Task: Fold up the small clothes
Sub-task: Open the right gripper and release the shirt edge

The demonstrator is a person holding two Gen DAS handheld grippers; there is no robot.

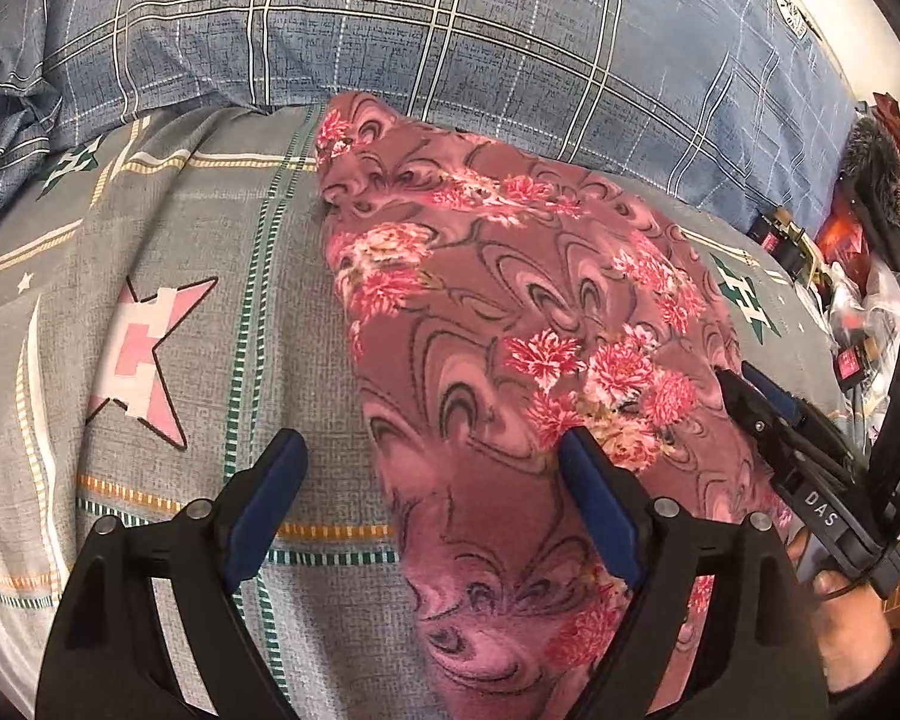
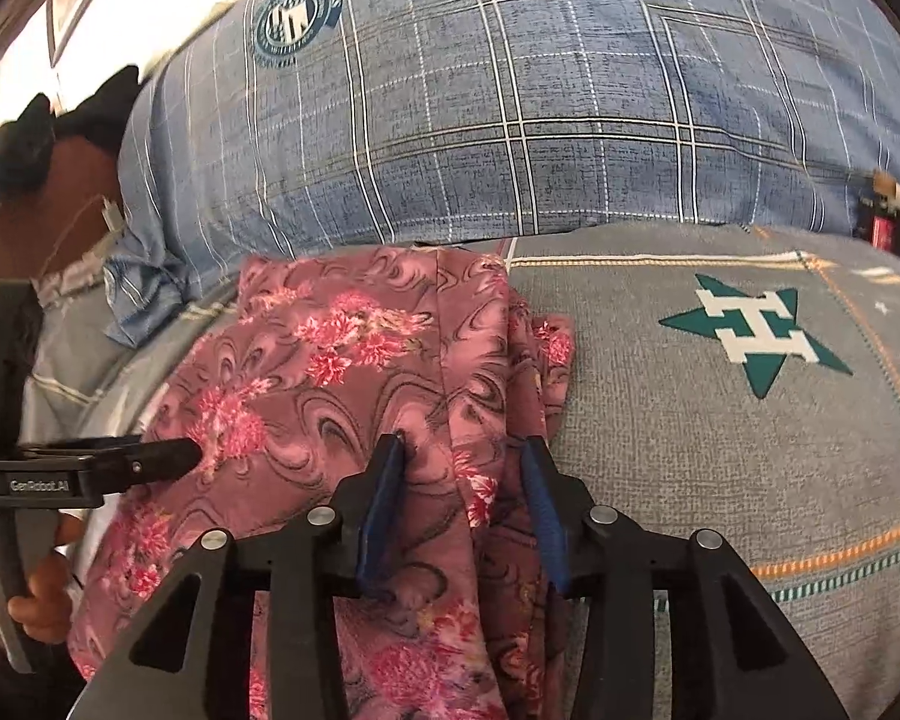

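A pink floral garment [image 1: 510,324] lies folded lengthwise on the grey bedsheet [image 1: 168,252]; it also shows in the right wrist view [image 2: 330,360]. My left gripper [image 1: 432,450] is open, its jaws straddling the garment's left edge near its lower part; it appears at the left of the right wrist view [image 2: 174,456]. My right gripper [image 2: 465,450] is open with a raised fold of the garment's right edge between its blue pads; I cannot tell if the pads touch it. It appears at the right of the left wrist view [image 1: 750,384].
A blue plaid pillow [image 1: 450,30] lies along the far side of the bed, also in the right wrist view [image 2: 510,90]. Cluttered small items [image 1: 858,276] sit beyond the bed's right edge. Star prints [image 2: 756,336] mark the sheet.
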